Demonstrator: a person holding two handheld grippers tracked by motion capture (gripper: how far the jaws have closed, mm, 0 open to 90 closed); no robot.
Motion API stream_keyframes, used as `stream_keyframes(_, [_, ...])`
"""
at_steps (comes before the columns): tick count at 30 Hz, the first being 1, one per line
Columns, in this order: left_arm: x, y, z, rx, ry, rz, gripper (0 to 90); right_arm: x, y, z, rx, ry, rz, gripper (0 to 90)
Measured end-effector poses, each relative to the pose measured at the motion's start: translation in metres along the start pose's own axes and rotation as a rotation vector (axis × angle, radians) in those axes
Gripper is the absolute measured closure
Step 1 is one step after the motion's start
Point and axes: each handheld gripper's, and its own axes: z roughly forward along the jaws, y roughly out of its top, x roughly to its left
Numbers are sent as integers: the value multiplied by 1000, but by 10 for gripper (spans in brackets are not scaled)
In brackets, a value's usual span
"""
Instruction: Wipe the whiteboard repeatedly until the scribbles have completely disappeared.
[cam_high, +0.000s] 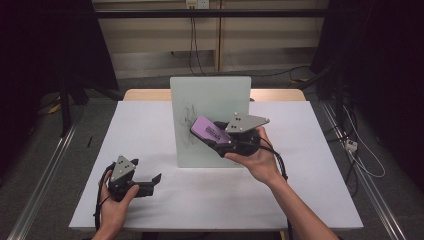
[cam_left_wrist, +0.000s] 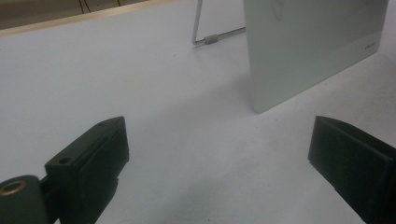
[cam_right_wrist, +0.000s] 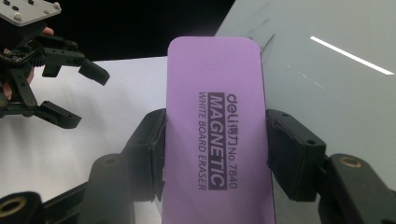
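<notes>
A: What's the eraser look like?
B: Purple slab w/ rounded corners, black print: "deli MAGNETIC WHITE BOARD ERASER No. 7840". Sits lengthwise btwn two black jaws, pinched on both long sides.
A: And in the high view?
B: Eraser is off the table, tilted, free end pointing to approx 10 o'clock, in front of the upright whiteboard. Board's pale, standing on its edge at table centre, faint dark scribbles at 9 o'clock of the eraser

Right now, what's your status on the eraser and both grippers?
Right gripper shut on purple eraser, held at the upright whiteboard. Left gripper open, holding nothing, low over the table. Nothing in the way.
</notes>
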Motion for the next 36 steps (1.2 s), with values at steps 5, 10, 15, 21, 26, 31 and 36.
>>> stream_keyframes(5, [0, 0, 0, 1, 0, -4, 51, -3, 7, 2, 1, 6, -2, 417])
stream_keyframes(10, [0, 0, 0, 1, -1, -1, 51, -7, 16, 5, 4, 3, -12, 417])
stream_keyframes(15, [1, 0, 0, 1, -1, -2, 51, -10, 26, 6, 5, 4, -25, 417])
stream_keyframes(21, [1, 0, 0, 1, -2, -2, 51, -14, 36, 10, 9, -4, -45, 417])
stream_keyframes(26, [1, 0, 0, 1, -1, -2, 51, -15, 43, 16, 8, -11, -70, 418])
stream_keyframes(31, [1, 0, 0, -1, -1, -5, 51, -18, 50, 20, 5, -17, -81, 417])
stream_keyframes(36, [1, 0, 0, 0, -3, -3, 51, -22, 59, 26, -11, -25, -89, 417])
